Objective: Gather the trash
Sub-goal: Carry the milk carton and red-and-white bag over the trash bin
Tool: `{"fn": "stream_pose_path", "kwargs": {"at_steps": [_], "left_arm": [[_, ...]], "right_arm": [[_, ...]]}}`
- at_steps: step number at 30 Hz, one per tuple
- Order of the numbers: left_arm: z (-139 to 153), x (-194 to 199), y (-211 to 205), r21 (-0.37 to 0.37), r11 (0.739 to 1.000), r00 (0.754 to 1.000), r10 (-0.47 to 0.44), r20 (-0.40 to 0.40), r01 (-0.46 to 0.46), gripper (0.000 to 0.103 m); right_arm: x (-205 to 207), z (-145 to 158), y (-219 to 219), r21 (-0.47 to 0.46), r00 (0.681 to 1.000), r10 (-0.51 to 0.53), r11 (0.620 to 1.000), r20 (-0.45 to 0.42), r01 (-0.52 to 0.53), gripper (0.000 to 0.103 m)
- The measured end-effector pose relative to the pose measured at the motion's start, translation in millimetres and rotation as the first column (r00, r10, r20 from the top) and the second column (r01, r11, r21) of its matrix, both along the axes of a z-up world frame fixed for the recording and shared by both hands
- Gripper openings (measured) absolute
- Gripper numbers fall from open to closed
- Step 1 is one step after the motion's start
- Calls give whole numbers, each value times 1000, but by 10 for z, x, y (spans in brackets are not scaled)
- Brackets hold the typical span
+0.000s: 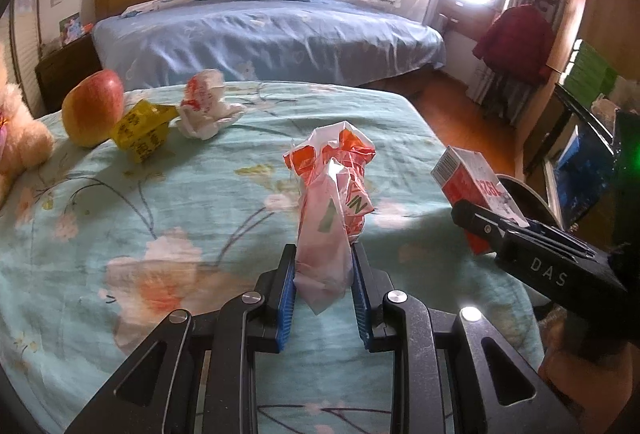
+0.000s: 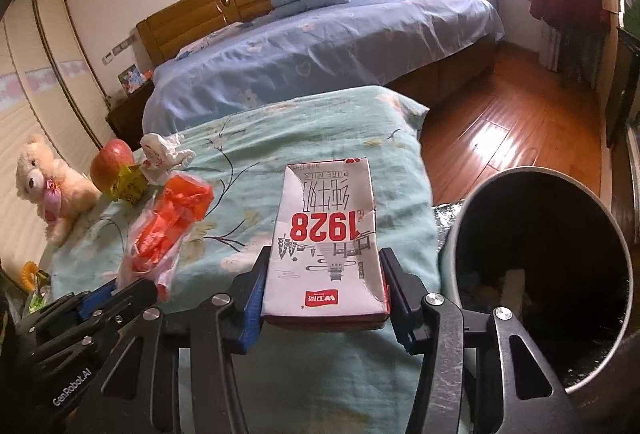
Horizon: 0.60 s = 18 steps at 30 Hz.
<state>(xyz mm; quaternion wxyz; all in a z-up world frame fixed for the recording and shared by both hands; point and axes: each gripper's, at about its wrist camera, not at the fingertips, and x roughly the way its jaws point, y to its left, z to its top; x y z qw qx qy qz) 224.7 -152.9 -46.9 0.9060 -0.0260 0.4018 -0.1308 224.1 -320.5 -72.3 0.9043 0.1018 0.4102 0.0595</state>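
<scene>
My left gripper (image 1: 323, 266) is shut on an orange and white plastic wrapper (image 1: 334, 194), held above the teal floral bedspread (image 1: 160, 234); the wrapper also shows in the right wrist view (image 2: 168, 230). My right gripper (image 2: 324, 274) is shut on a white and red milk carton (image 2: 326, 238), held above the bedspread next to a round trash bin (image 2: 540, 274). The carton also shows in the left wrist view (image 1: 472, 186). A crumpled white wrapper (image 1: 206, 106) and a yellow wrapper (image 1: 142, 130) lie farther back on the bedspread.
A red apple (image 1: 94, 108) and a plush bear (image 2: 48, 186) sit at the left by the wrappers. A blue bed (image 1: 260, 34) stands behind. Wooden floor (image 2: 500, 134) lies to the right, with dark furniture at the far right.
</scene>
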Motion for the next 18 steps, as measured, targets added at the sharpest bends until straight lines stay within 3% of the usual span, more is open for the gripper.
{"fn": "stream_pose_path", "kwargs": {"at_steps": [18], "left_arm": [[77,-83,-699,15,988,989,-151,9,151,24]], "right_arm": [[-352,71,-708,17,994,-113,994,5,113,52]]}}
